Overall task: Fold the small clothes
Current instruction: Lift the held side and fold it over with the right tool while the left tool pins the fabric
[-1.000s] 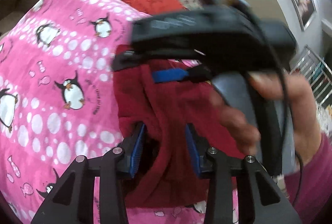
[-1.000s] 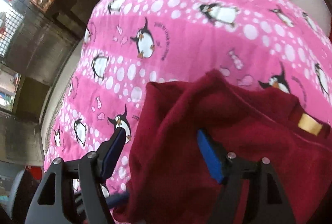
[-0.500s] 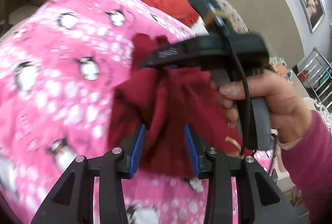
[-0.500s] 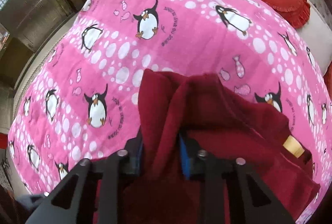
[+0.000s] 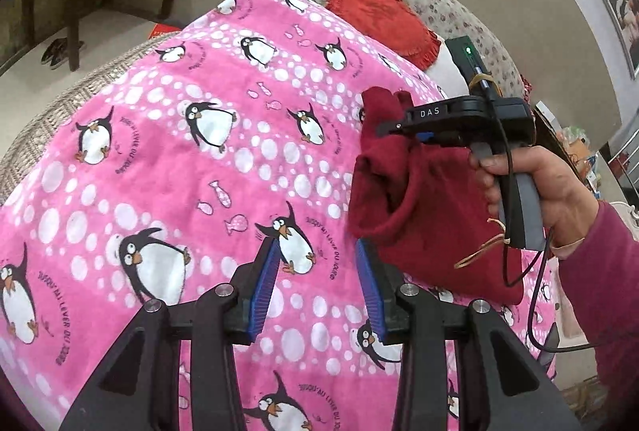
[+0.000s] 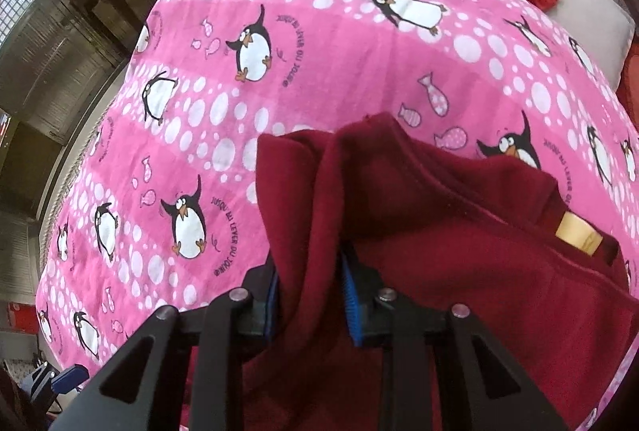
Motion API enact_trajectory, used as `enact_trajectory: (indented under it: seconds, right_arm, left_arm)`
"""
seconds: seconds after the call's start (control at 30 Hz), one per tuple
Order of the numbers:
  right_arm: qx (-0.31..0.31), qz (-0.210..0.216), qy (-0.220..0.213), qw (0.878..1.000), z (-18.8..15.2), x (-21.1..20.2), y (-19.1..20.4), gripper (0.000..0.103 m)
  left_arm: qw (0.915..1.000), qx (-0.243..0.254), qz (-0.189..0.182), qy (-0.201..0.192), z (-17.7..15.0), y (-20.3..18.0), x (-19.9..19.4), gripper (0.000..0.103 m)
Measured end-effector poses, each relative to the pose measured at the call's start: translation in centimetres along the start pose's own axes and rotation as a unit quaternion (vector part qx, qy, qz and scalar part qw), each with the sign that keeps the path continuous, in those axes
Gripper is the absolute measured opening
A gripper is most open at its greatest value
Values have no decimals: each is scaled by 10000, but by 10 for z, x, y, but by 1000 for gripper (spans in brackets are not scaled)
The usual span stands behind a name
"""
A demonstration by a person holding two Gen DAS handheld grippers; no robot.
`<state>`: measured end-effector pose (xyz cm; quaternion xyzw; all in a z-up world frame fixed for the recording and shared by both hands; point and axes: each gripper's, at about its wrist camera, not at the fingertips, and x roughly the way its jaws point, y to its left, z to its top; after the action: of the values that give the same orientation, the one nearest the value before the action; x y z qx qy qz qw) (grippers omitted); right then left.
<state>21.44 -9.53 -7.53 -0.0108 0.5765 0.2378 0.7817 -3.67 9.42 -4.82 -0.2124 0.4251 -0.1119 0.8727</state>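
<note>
maroon garment point(image 6: 459, 231) in right gripper point(image 6: 309, 295)

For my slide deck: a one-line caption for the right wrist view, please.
Right gripper pinches a bunched fold of the dark red garment above the pink penguin blanket.

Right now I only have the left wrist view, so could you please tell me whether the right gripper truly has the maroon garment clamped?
Observer: Yes. In the right wrist view the right gripper is shut on a bunched fold of the maroon garment, and cloth fills the gap between its jaws.
Operator: Thank you. Is a neck label showing anywhere?
Observer: Yes, a tan label faces up towards the right of that view, well clear of the pinched fold.
</note>
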Motion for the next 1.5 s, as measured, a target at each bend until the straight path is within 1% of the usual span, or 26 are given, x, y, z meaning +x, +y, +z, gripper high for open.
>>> enact_trajectory:
  seconds: [0.1, 0.23, 0.3, 0.33, 0.37, 0.47, 0.57, 0.63, 0.73, 0.8, 0.87, 0.97, 1.1, 1.13, 1.17, 1.2, 1.23, 1.33, 1.37, 1.43, 1.5]
  right_arm:
    - [56, -1, 0, 10000, -2, -3, -2, 27]
    - [88, 67, -71, 9999, -6, -7, -5, 27]
    - [144, 173, -103, 9997, -8, -9, -10, 27]
    - [152, 214, -112, 9996, -10, -11, -12, 27]
    - [161, 256, -123, 9995, -10, -12, -15, 27]
    - [181, 370, -126, 9991, -11, -13, -19, 27]
    - [191, 459, -145, 9987, -12, -15, -23, 27]
    - [227, 556, -148, 9981, -13, -17, -27, 27]
    - [307, 710, -177, 9968, -14, -21, -34, 27]
    - [316, 793, -214, 9961, -14, -25, -36, 27]
    - [344, 909, -245, 9950, -15, -28, -41, 26]
    - [381, 1050, -274, 9934, -16, -30, -49, 23]
    - [347, 1183, -310, 9919, -16, -32, -52, 21]
    - [368, 1214, -321, 9914, -16, -32, -53, 21]
    - [396, 1244, -339, 9909, -16, -33, -54, 21]
    - [450, 1292, -367, 9899, -17, -34, -56, 21]
    - [473, 1319, -383, 9894, -17, -33, -56, 21]
    - [525, 1398, -406, 9880, -18, -32, -57, 21]
    - [540, 1412, -407, 9877, -18, -32, -58, 21]
    - [577, 1422, -425, 9872, -20, -31, -58, 21]
    - [642, 1462, -444, 9862, -21, -32, -61, 21]
  left_arm:
    - [10000, 31, -12, 34, -4, -2, -3, 18]
    - [9999, 52, 8, 164, -3, -10, 10, 19]
    - [9997, 85, -56, 237, -3, -16, 16, 19]
    - [9996, 107, -98, 230, -2, -19, 18, 23]
    - [9996, 106, -169, 216, -2, -22, 20, 29]
    - [9987, 34, -463, 187, 2, -24, 27, 38]
    - [9985, 9, -520, 186, 11, -25, 39, 45]
    - [9983, 124, -502, 269, 17, -29, 49, 45]
    - [9969, 337, -584, 405, 26, -40, 67, 46]
    - [9945, 489, -692, 610, 29, -50, 82, 46]
    - [9931, 677, -613, 742, 29, -59, 94, 46]
    - [9924, 917, -445, 696, 31, -67, 101, 46]
    - [9942, 800, -177, 689, 39, -63, 109, 46]
    - [9949, 737, -165, 666, 41, -60, 107, 46]
    - [9956, 683, -252, 585, 42, -57, 102, 46]
    - [9959, 693, -264, 512, 42, -56, 100, 46]
    - [9955, 804, -186, 464, 40, -57, 100, 46]
    - [9914, 1151, 9, 617, 36, -63, 110, 46]
    - [9906, 1195, -16, 671, 34, -64, 115, 46]
    - [9900, 1172, -98, 778, 32, -64, 123, 46]
    - [9906, 980, -239, 927, 32, -59, 131, 45]
